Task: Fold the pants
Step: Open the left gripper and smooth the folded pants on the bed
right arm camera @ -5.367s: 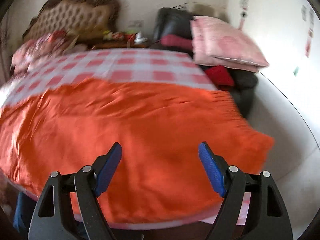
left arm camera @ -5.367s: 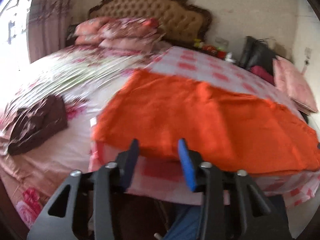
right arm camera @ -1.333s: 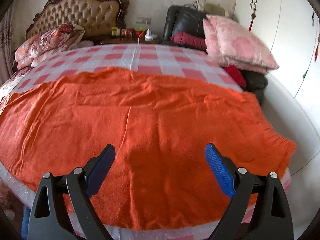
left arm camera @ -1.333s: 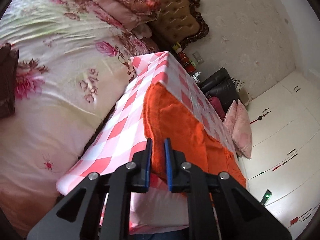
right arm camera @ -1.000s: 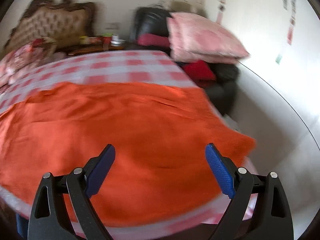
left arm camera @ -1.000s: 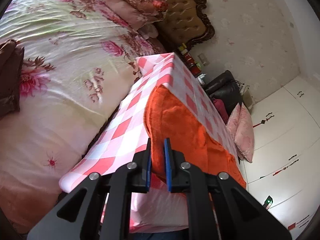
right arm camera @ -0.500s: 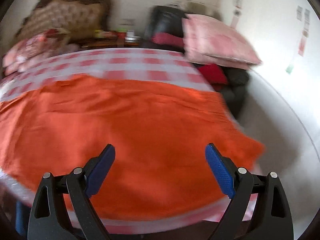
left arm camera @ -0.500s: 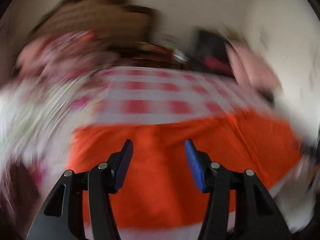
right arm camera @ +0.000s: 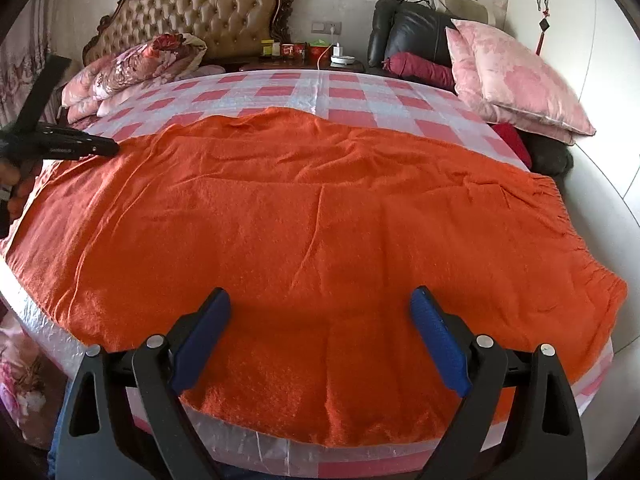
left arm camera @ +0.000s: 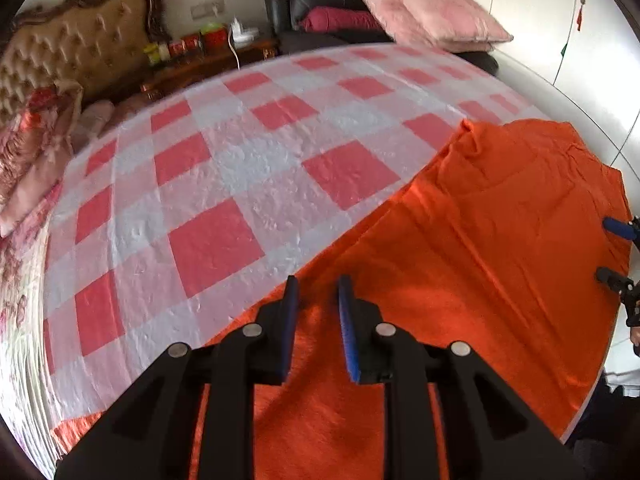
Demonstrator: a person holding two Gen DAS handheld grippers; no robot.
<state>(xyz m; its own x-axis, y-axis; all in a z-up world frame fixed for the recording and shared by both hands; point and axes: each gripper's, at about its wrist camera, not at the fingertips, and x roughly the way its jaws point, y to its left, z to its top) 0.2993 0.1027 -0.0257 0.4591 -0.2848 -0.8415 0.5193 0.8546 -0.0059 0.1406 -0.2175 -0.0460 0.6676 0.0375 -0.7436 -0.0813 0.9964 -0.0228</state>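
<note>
Now the left gripper (left arm camera: pixel 316 292) no longer pinches the edge of the orange pants (right arm camera: pixel 320 216): a second ago it clamped a raised fold, now I see it above flat cloth, its jaws having just been closing to a narrow gap with nothing between them. Its view has rolled level and points steeply down at the pants' far edge, where they meet the checked cloth (left arm camera: pixel 240 168). The pants lie spread flat across that table cover. The right gripper (right arm camera: pixel 320 320) hangs over the near hem, jaws wide, gripping nothing, much as before.
</note>
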